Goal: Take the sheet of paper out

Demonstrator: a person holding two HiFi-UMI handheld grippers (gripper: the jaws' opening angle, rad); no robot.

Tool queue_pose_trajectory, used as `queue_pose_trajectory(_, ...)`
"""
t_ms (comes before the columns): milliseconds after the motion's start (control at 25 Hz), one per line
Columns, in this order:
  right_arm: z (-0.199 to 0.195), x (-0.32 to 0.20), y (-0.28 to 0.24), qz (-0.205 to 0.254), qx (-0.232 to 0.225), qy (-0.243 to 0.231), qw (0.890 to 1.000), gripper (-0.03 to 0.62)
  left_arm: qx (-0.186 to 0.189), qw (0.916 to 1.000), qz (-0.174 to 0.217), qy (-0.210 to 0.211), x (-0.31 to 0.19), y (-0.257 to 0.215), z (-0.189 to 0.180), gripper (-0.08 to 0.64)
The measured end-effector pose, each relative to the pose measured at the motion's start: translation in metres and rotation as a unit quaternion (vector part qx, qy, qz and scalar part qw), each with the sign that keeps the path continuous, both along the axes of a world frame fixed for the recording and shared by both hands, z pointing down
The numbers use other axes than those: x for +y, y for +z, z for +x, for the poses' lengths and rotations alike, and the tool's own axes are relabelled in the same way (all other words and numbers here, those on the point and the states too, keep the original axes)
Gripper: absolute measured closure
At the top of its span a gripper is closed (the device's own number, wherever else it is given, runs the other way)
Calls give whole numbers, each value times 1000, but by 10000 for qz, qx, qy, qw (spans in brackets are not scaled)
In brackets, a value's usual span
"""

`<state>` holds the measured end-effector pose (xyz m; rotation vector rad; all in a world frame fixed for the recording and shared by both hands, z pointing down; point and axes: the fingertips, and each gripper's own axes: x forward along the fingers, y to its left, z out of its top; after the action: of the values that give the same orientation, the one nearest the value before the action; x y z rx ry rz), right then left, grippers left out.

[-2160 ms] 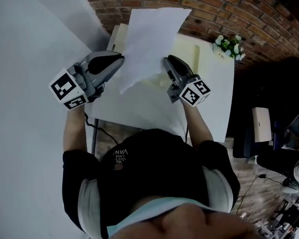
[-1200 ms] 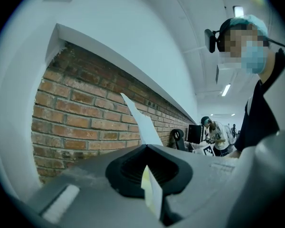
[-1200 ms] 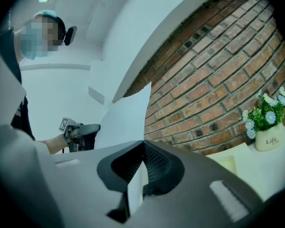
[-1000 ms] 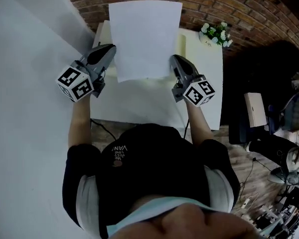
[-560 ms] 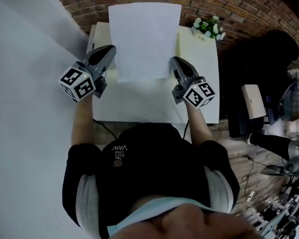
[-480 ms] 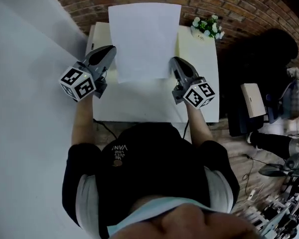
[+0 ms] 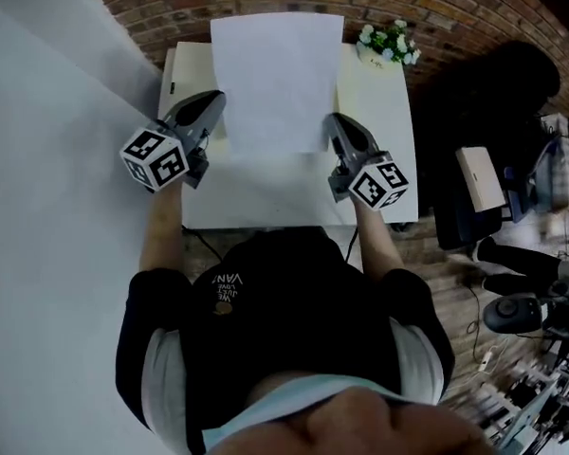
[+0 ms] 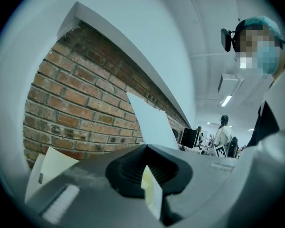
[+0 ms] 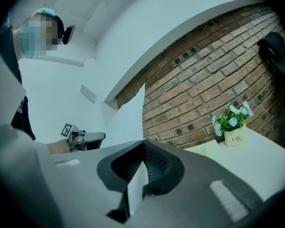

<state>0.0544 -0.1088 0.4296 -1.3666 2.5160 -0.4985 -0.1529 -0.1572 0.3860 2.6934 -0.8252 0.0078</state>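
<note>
The sheet of paper point(image 7: 277, 79) is held above the surface point(image 7: 266, 197), its long axis running away from the person, left gripper point(image 7: 216, 100) and right gripper point(image 7: 331, 120) each clamped on a near side edge.

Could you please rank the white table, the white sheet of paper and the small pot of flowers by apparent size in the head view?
1. Rectangular white table, largest.
2. White sheet of paper; it is held up nearer the camera, so its rank is less sure.
3. Small pot of white flowers, smallest.
</note>
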Motion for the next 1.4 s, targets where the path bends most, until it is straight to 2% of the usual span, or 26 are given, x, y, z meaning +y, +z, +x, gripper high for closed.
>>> queue_pose_trajectory(560, 1, 30, 16, -192, 96, 250, 9995, 592, 142, 9994, -241, 224, 16, 19, 5, 558)
queue_pose_trajectory(1400, -3, 44, 31, -410, 217, 225, 9987, 592, 256, 9982, -527, 129, 30, 35, 0, 558)
